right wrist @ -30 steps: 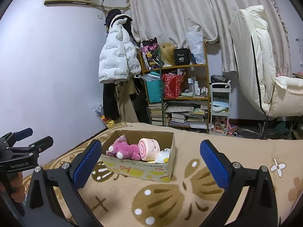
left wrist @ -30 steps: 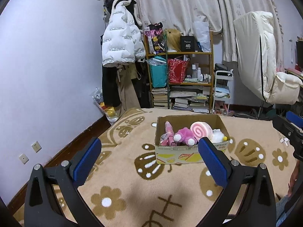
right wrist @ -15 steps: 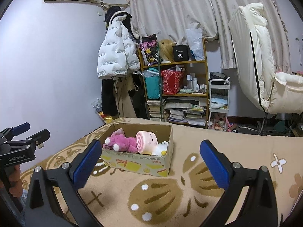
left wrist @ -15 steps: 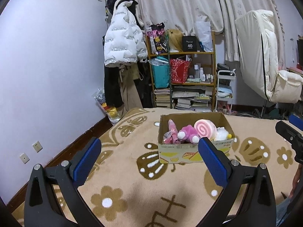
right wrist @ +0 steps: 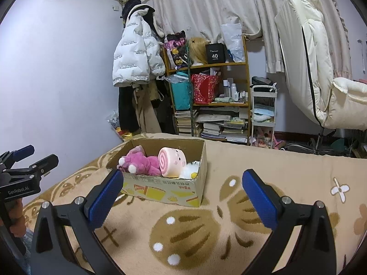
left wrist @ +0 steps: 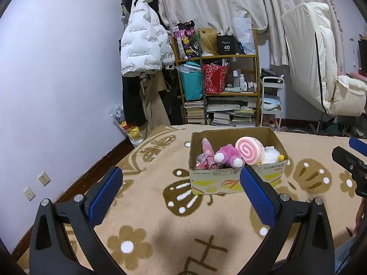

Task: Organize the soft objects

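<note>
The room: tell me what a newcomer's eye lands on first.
A cardboard box of soft toys sits mid-blanket, with a pink swirl roll and a magenta plush showing above its rim. Behind it, a white puffer jacket hangs beside a crowded shelf.

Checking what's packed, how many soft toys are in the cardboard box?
4 visible: pink folded toy far left, magenta plush, pink swirl roll, white fluffy toy far right. More may be hidden underneath.

One cardboard box point(left wrist: 237, 178), four soft toys, two hand-held grippers.
</note>
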`<state>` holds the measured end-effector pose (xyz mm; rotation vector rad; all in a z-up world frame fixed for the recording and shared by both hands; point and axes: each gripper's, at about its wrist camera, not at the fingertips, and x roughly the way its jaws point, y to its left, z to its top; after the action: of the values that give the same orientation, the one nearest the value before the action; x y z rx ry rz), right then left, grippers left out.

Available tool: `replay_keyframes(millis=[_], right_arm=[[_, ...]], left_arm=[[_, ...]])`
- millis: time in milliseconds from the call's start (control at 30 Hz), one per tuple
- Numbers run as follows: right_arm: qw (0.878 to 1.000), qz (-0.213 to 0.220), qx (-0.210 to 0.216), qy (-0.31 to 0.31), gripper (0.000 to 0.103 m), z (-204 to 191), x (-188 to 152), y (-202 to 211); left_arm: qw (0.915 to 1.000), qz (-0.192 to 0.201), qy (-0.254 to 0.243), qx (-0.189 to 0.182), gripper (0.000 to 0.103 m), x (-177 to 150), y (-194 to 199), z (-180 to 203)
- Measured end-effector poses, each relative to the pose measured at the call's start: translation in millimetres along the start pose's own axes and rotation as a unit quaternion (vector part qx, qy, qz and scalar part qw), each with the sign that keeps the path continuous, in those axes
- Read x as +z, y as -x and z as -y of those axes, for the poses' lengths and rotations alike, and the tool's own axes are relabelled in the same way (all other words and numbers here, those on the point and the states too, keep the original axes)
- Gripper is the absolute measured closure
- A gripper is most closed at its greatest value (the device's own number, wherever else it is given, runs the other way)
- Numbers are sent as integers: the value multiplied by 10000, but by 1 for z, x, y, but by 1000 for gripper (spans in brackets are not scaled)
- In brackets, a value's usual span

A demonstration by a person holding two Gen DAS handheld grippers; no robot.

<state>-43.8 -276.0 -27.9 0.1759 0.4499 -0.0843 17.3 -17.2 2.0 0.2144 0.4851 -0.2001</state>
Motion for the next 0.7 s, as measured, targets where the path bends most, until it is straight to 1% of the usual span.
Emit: replay_keyframes(millis=[333, 433, 700], right_arm=[[10000, 4, 2, -6, 0, 1, 0, -1], [10000, 8, 3, -6, 0, 1, -1, -2], [10000, 14, -8, -12, 0, 2, -4, -2]], left_arm=[[10000, 18, 26, 19, 2, -1, -3, -1], [9999, -22, 90, -61, 2, -2, -3, -4], [10000, -1, 79, -7, 2, -2, -2, -3]])
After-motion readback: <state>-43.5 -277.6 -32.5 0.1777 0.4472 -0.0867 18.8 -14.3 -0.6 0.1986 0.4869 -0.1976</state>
